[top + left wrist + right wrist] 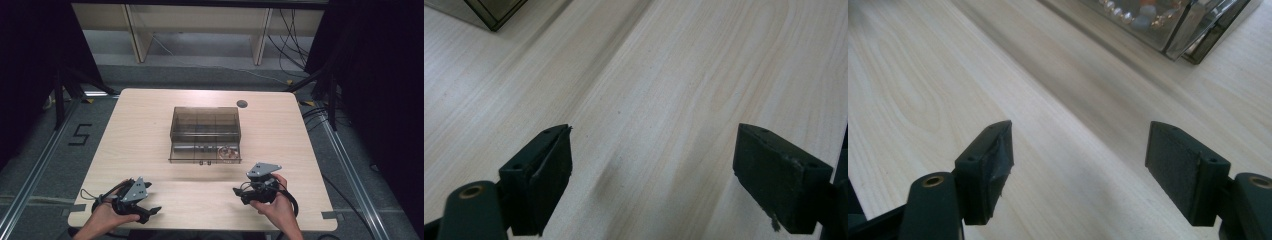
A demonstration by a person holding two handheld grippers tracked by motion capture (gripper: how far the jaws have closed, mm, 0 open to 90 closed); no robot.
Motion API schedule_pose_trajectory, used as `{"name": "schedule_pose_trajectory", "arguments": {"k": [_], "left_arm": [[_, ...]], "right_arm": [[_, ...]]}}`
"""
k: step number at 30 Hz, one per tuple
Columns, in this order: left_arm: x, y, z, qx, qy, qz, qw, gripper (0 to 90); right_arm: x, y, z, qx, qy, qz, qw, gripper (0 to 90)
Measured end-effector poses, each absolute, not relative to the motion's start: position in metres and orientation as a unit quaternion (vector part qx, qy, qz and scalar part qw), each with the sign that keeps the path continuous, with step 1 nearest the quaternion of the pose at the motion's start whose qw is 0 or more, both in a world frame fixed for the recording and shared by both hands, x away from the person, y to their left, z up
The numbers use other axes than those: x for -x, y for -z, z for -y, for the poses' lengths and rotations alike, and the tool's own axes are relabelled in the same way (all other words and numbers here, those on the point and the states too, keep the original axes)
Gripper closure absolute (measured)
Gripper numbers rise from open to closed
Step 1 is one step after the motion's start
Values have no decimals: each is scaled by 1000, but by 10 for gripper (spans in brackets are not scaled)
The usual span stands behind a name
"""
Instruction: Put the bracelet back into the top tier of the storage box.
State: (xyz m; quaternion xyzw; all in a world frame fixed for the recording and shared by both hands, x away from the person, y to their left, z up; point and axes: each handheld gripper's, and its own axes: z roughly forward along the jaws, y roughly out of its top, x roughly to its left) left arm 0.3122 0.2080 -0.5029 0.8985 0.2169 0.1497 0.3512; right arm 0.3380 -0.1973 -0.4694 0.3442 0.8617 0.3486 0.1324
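While both my hands rest at the near edge of the pale wood-grain tabletop [150, 125], this is how things lie from left to right:

Left hand [107, 215]: mine, coming in at the near left corner of the tabletop, wrapped around the grip of the black tool.

Left tool [152, 211]: released. In the left gripper view [651, 175] its two black jaws stand wide apart with bare wood between them and nothing in their hold. It sits low over the tabletop, well apart from the box, angled toward the middle.

Grey three-cornered plate on my left tool [135, 190]: tilted, facing up and to the right.

Smoky transparent plastic compartment box [205, 134]: in the middle of the tabletop, beyond both tools, its tinted lid raised at the back and its shallow tray toward me. A dark corner of it shows in the left gripper view [494, 12].

String of pale and coloured beads [229, 151]: inside the box, in the front right compartment; I see it through the clear wall in the right gripper view [1135, 12].

Small dark round disc [242, 104]: lying on the tabletop just behind the box's right rear corner.

Right tool [237, 192]: released too. In the right gripper view [1078, 165] the jaws gape over bare wood, holding nothing, aimed toward the box's front right corner but apart from it.

Right hand [277, 202]: mine, at the near right, gripping the tool from behind.
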Motion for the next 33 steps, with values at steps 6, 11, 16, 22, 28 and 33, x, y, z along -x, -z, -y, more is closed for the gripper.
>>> {"name": "schedule_pose_trajectory", "arguments": {"k": [6,11,16,22,28,33], "left_arm": [[-312,503,-208,-899,-150,-216,351,160],[-312,503,-208,-899,-150,-216,351,160],[-312,503,-208,-899,-147,-214,352,160],[-312,503,-207,-899,-149,-216,351,160],[-311,504,-207,-898,-151,-216,353,160],[-312,504,-207,-898,-151,-215,354,160]], "right_arm": [[-331,476,202,-353,-351,-857,132,281],[-325,483,205,-355,-350,-857,129,281],[-318,487,207,-367,-351,-852,124,279],[-312,491,207,-364,-348,-856,116,275],[-311,495,207,-353,-354,-858,117,274],[-310,495,208,-362,-352,-855,115,272]]}}
